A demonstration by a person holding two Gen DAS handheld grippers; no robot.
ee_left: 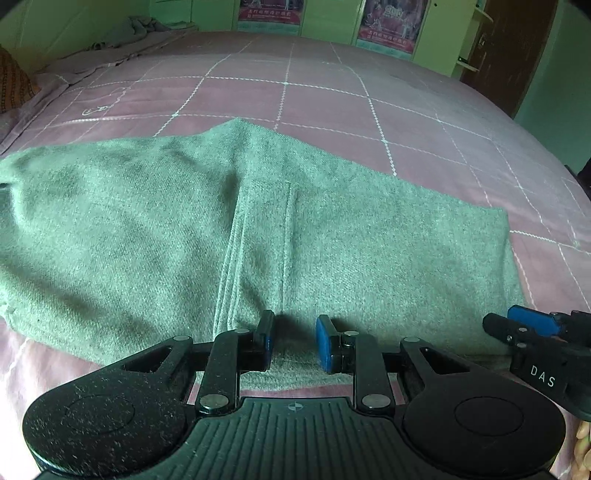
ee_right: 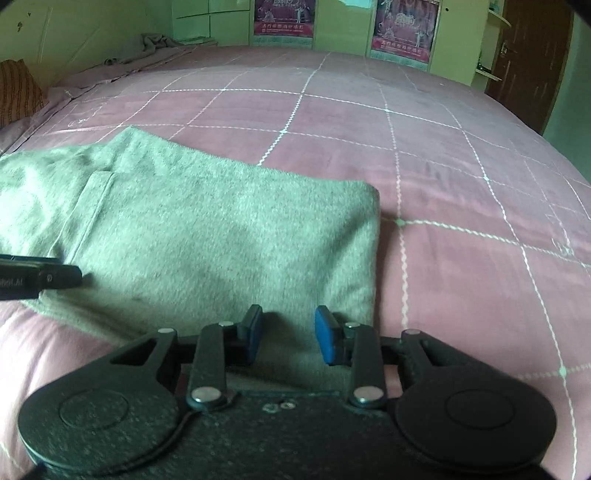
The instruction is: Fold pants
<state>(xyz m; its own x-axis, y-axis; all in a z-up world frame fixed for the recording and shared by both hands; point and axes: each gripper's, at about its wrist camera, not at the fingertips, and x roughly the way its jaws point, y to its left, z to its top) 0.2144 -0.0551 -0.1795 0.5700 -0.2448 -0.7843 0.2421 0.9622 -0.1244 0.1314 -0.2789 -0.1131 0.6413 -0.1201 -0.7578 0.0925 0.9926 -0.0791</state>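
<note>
Lying along the near edge of the bed (ee_left: 332,99), the grey-green pants (ee_left: 155,229) spread from the left side to a straight folded end (ee_right: 373,251) at the right, with bare pink checked sheet beyond toward the far edge. The left gripper (ee_left: 294,343) hovers with jaws apart, empty, over the pants' near edge. The right gripper (ee_right: 288,339), likewise parted and empty, sits near that folded end; its side reads "DAS" (ee_left: 542,376).

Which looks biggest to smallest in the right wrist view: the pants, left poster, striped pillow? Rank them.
1. pants, by far the largest.
2. and 3. left poster and striped pillow look alike; both are cut off at the edge, so no ranking.
</note>
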